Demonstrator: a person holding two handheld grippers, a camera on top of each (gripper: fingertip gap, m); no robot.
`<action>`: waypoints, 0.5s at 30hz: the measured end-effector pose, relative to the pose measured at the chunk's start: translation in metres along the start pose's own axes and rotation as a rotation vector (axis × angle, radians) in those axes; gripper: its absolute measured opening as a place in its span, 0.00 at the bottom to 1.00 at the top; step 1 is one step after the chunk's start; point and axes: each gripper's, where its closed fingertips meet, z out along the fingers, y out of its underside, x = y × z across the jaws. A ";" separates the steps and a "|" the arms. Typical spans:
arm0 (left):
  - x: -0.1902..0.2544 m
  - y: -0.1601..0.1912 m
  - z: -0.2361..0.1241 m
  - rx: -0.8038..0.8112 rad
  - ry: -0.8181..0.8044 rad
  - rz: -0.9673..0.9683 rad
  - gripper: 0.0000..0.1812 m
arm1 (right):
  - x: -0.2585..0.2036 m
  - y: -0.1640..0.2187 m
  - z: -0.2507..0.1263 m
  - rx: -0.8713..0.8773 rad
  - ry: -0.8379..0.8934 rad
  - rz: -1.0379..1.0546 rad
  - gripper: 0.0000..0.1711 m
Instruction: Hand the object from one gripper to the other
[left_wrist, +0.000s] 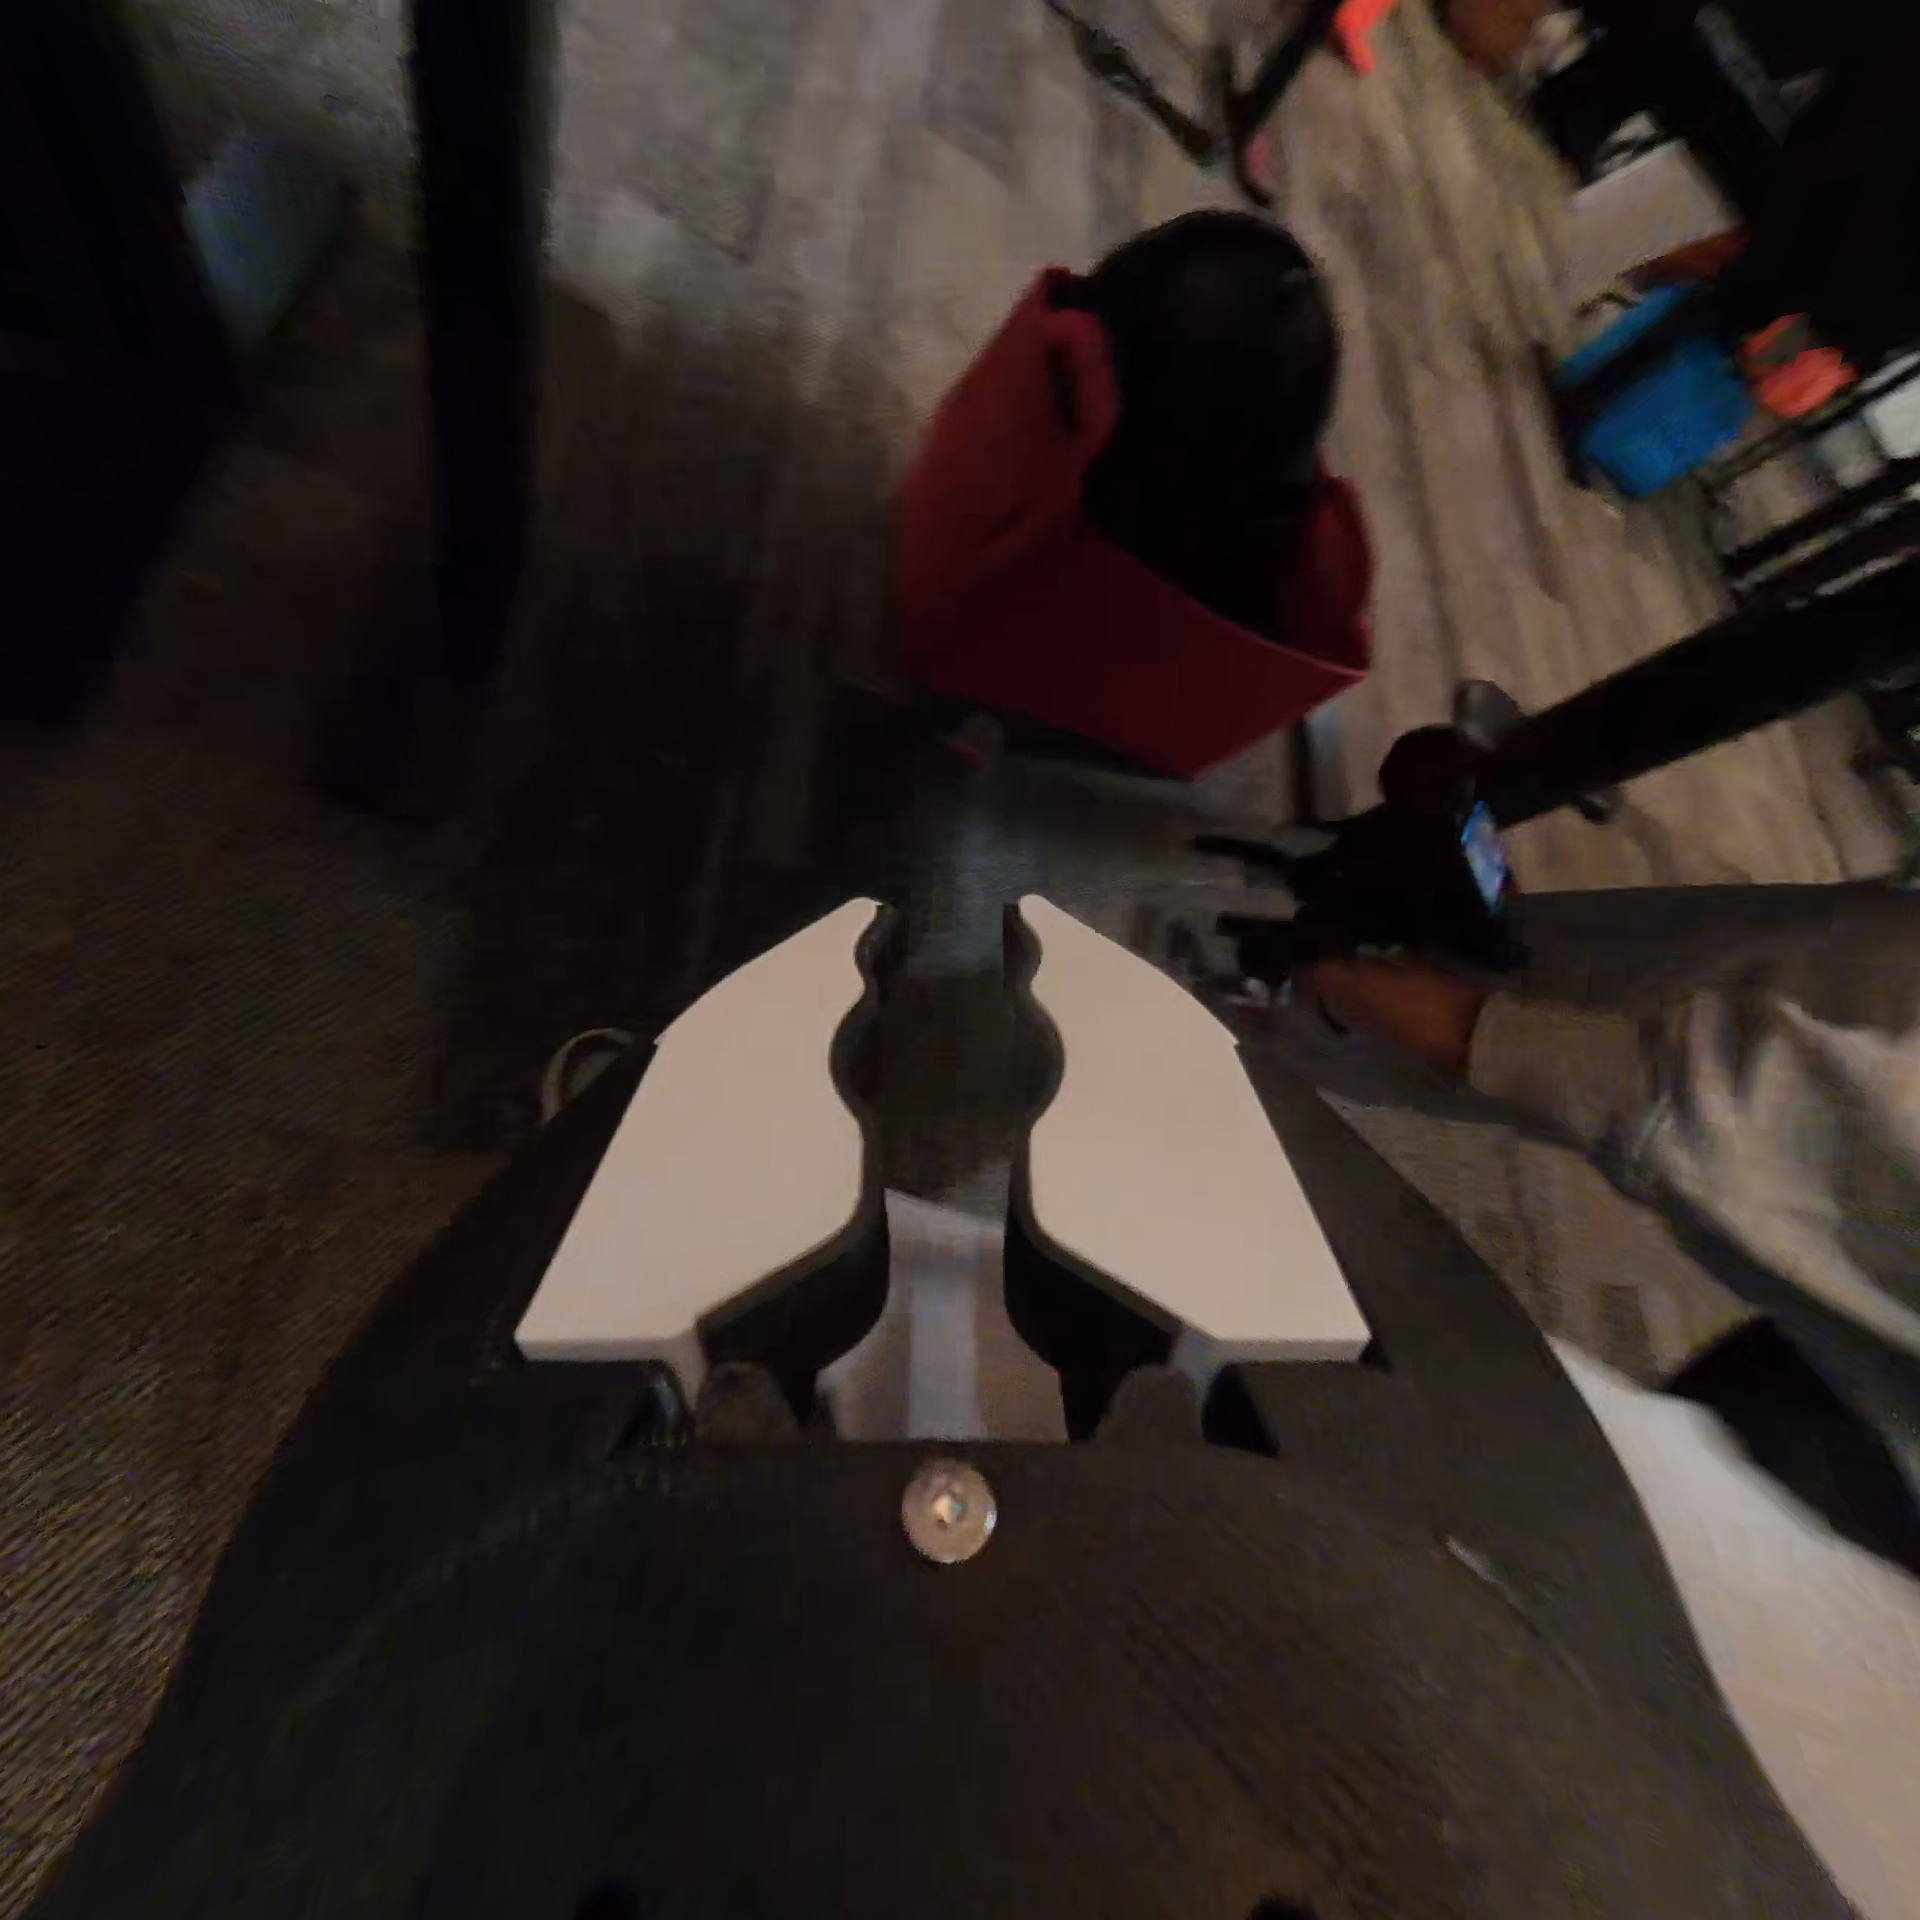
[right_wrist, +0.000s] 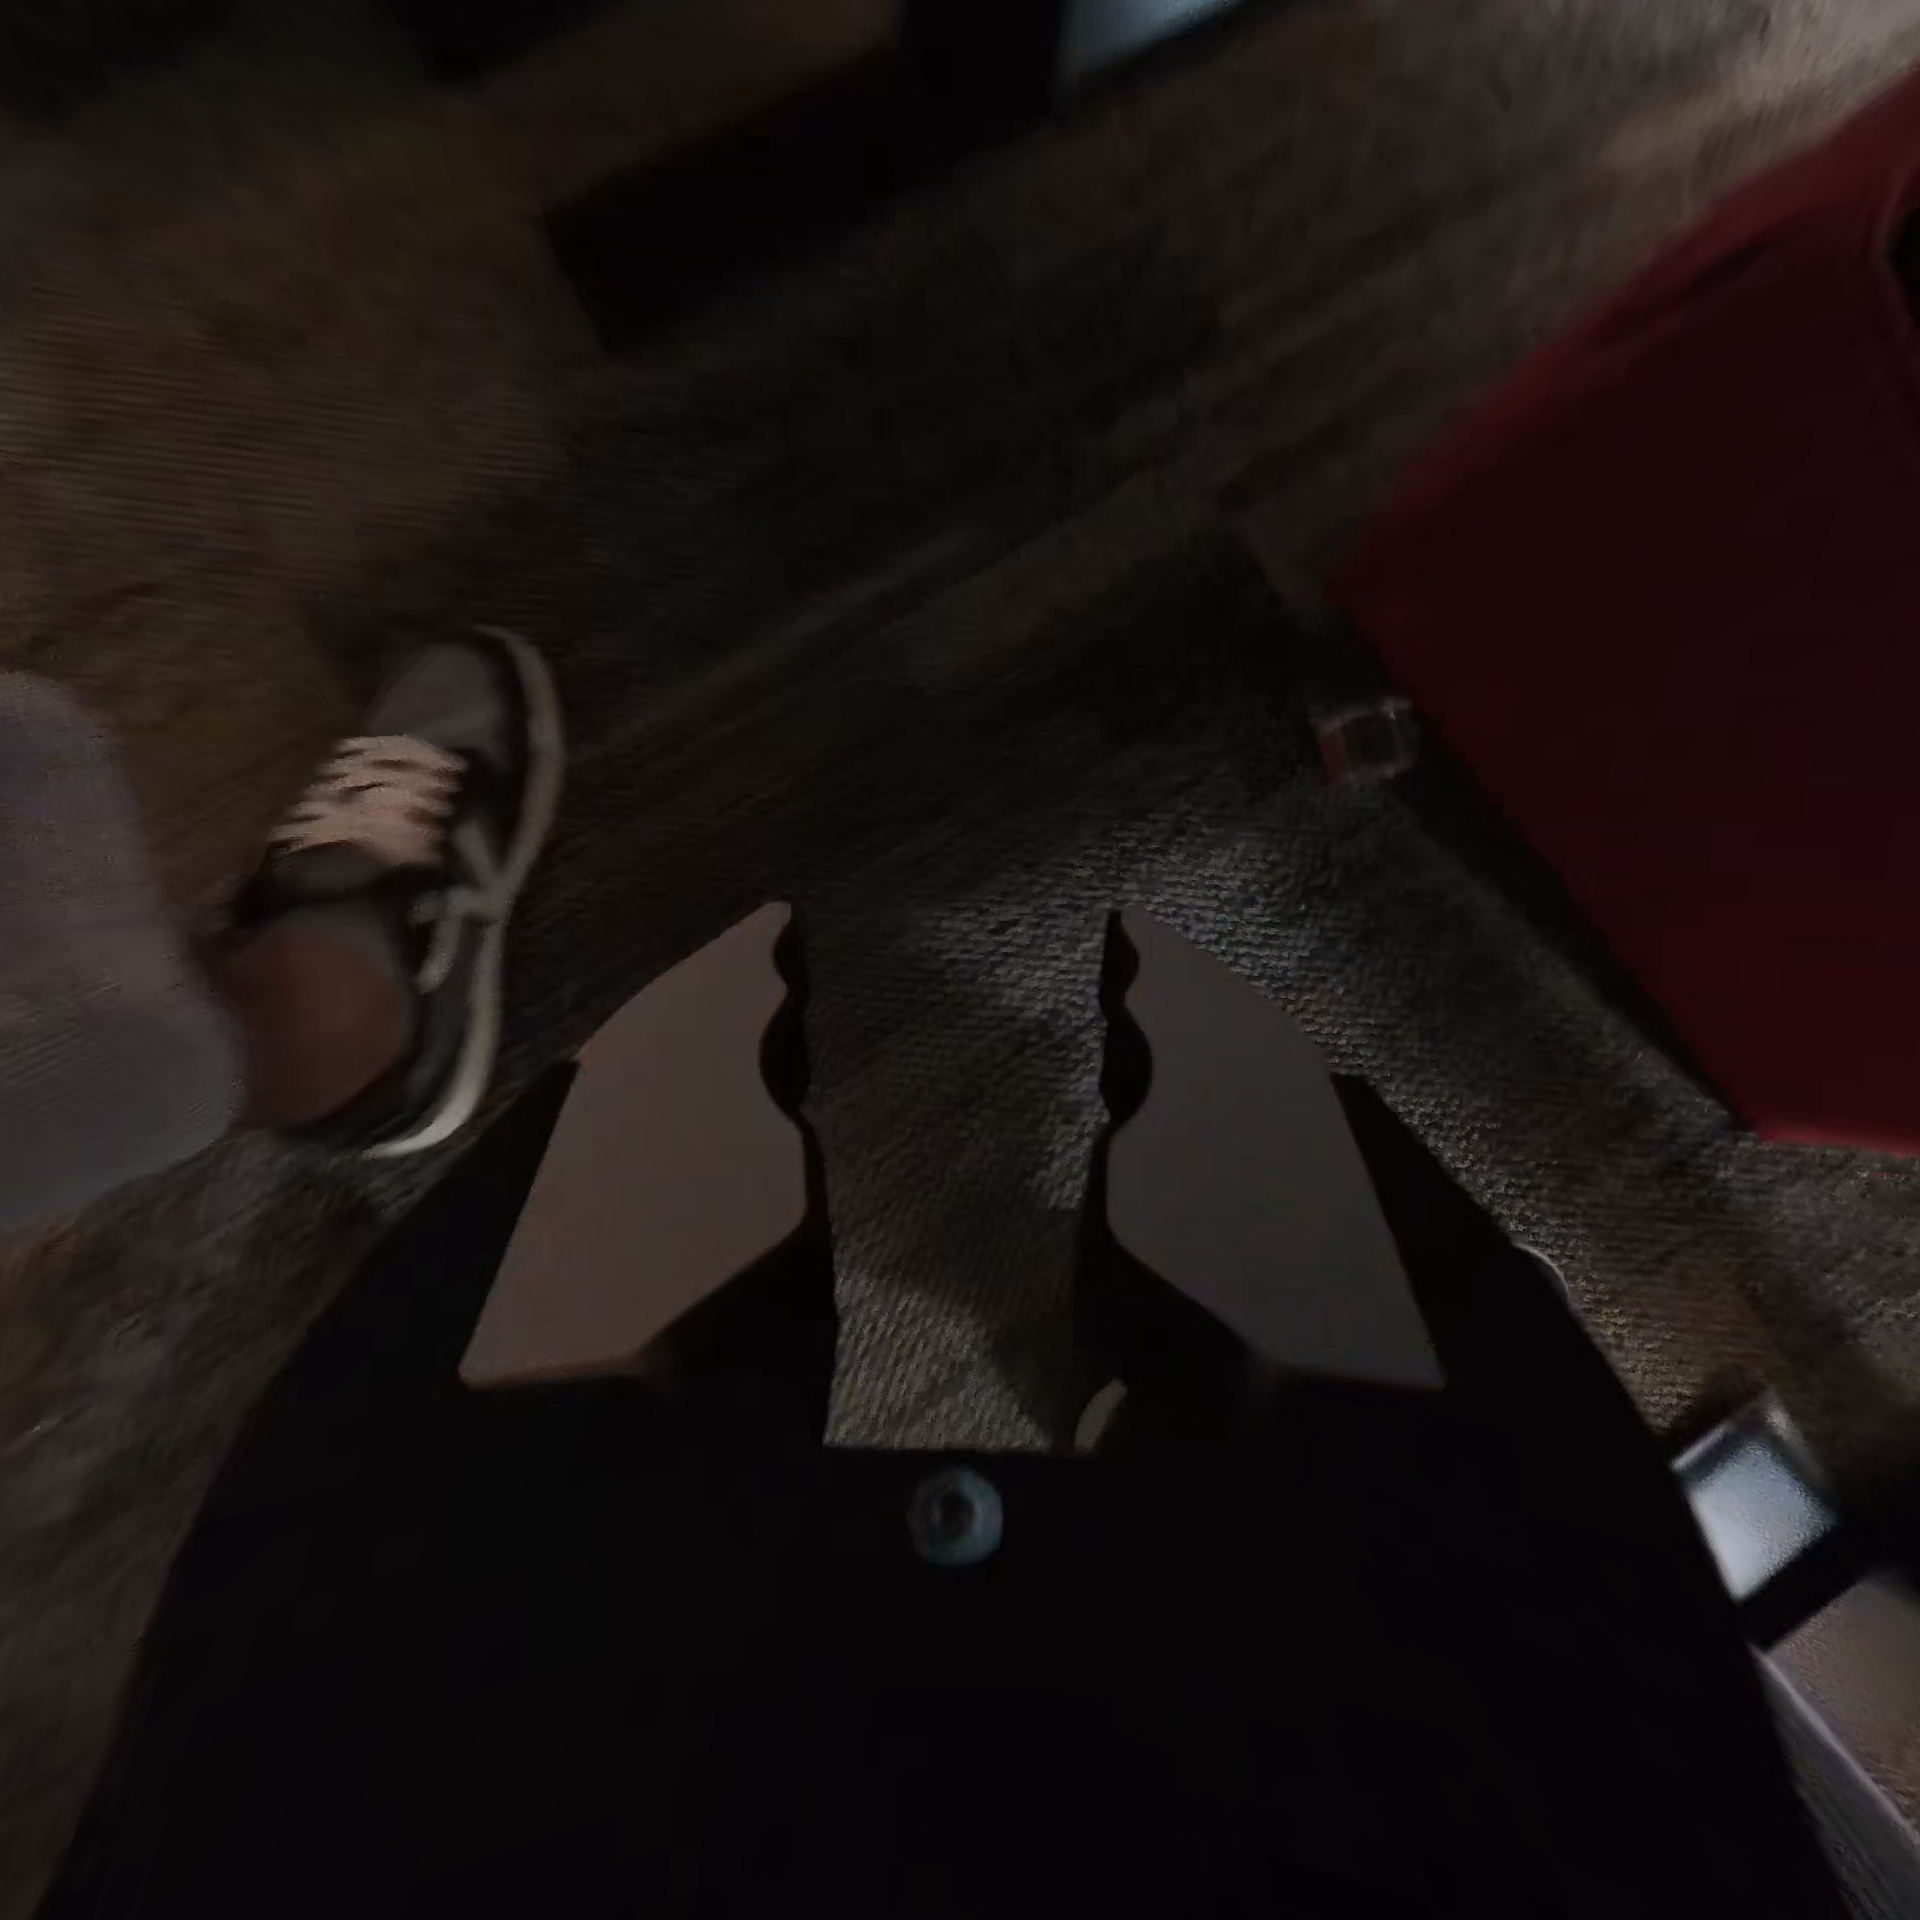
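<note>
My left gripper (left_wrist: 951, 914) has white fingers (left_wrist: 727, 1164) set narrowly apart, shut on a long grey and white object (left_wrist: 940, 1288) that runs forward between them; blur hides its shape. Its far end reaches the base of a red container (left_wrist: 997, 582) with a dark inside, which stands on the carpet. Whether they touch I cannot tell. My right gripper (right_wrist: 951, 920) is open and empty over the carpet, with the red container (right_wrist: 1662, 675) to its right. It also shows in the left wrist view (left_wrist: 1382, 894), held by a hand (left_wrist: 1392, 1003) to the right of my left gripper.
A person's shoe (right_wrist: 457, 862) stands on the carpet left of my right gripper. Dark furniture legs (left_wrist: 478, 364) rise at the back left. A blue crate (left_wrist: 1652, 405) and other clutter lie at the far right. A small metal part (right_wrist: 1756, 1486) shows at the lower right.
</note>
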 end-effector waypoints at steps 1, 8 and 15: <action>-0.027 0.013 0.004 -0.005 -0.032 -0.008 0.10 | 0.014 0.007 0.030 -0.022 0.030 0.026 0.32; -0.156 0.101 0.060 -0.022 -0.036 -0.254 0.13 | 0.114 0.053 0.191 -0.144 0.211 0.315 0.33; -0.180 0.157 0.125 -0.068 0.086 -0.316 0.14 | 0.193 0.067 0.285 -0.229 0.311 0.390 0.43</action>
